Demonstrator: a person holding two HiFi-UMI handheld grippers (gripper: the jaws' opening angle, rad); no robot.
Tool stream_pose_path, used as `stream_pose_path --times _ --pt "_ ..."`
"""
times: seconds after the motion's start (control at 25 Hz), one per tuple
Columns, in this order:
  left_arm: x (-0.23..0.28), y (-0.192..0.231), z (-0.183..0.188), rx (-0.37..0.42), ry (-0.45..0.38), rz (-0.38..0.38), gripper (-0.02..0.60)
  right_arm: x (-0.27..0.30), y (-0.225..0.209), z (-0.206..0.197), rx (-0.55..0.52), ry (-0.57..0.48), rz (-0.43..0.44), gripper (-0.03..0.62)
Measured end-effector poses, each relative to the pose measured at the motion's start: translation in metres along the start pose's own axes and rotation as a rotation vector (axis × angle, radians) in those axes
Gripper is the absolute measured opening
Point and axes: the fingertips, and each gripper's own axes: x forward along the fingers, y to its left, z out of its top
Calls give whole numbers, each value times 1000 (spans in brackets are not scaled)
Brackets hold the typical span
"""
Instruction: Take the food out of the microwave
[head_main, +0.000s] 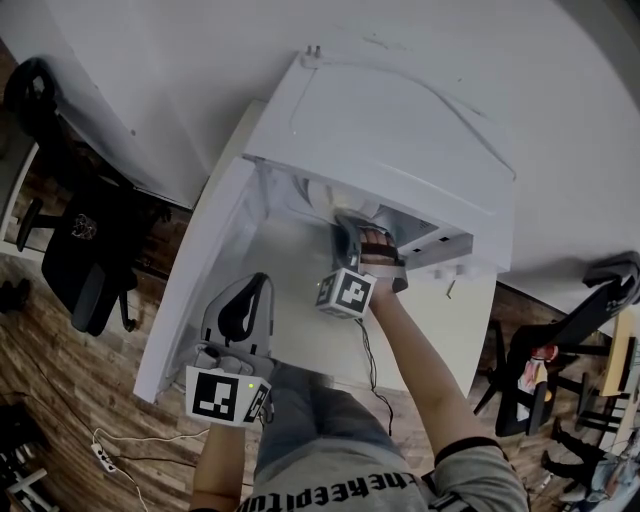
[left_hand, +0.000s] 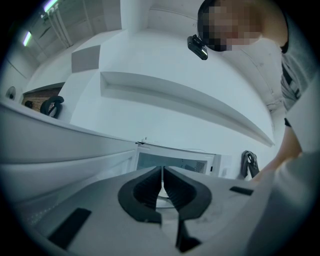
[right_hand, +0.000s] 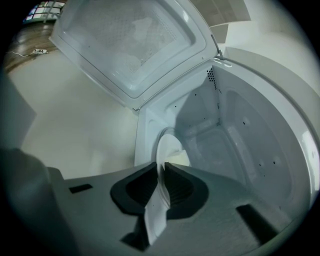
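Right gripper (right_hand: 162, 169), on an outstretched forearm, has its 2 jaws clamped on the rim of a thin white plate (right_hand: 167, 145), held edge-on at the mouth of the open white microwave (right_hand: 245, 135). Left gripper (left_hand: 162, 175), jaws together and empty, is held low over the white table (head_main: 215, 270).

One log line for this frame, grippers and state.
right gripper: shut on rim of thin white plate, inside open white microwave | left gripper: shut, empty, outside microwave
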Motion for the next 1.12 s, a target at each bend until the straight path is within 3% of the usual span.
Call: stream_pose_path --times 0.2,0.6,1.12 --pt "-1 0 0 2 0 3 14 -8 -3 -1 -43 4 -29 38" --pt "-9 -10 6 8 -12 7 14 -35 -22 5 -24 -58 -135 17" --pt "-28 -30 11 20 -24 17 14 -81 -16 -6 -57 -105 -178 15"
